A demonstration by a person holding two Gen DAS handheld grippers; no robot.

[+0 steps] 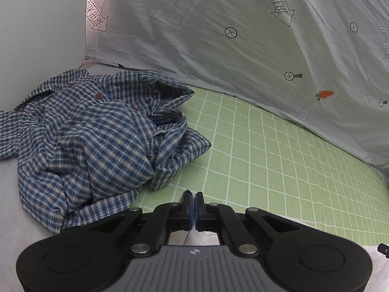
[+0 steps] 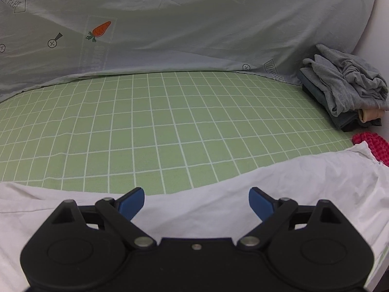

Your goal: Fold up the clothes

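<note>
Seen from the left wrist, the left gripper (image 1: 193, 198) has its two fingers clenched flat together above the green checked sheet (image 1: 255, 150); whether a sliver of white cloth is pinched between them I cannot tell. A crumpled blue plaid shirt (image 1: 92, 133) lies in a heap just to the left of the fingers, partly on the green sheet. A pale printed cover (image 1: 218, 24) with arrows and a small carrot rises behind it all. From the right wrist, the right gripper (image 2: 197, 200) is spread wide, nothing between its blue pads (image 2: 132, 203), hanging over a white garment (image 2: 279, 187) spread along the near edge of the sheet. A stack of folded clothes (image 2: 345, 87), grey on top, sits far right, with something red knitted (image 2: 374, 146) near it.
</note>
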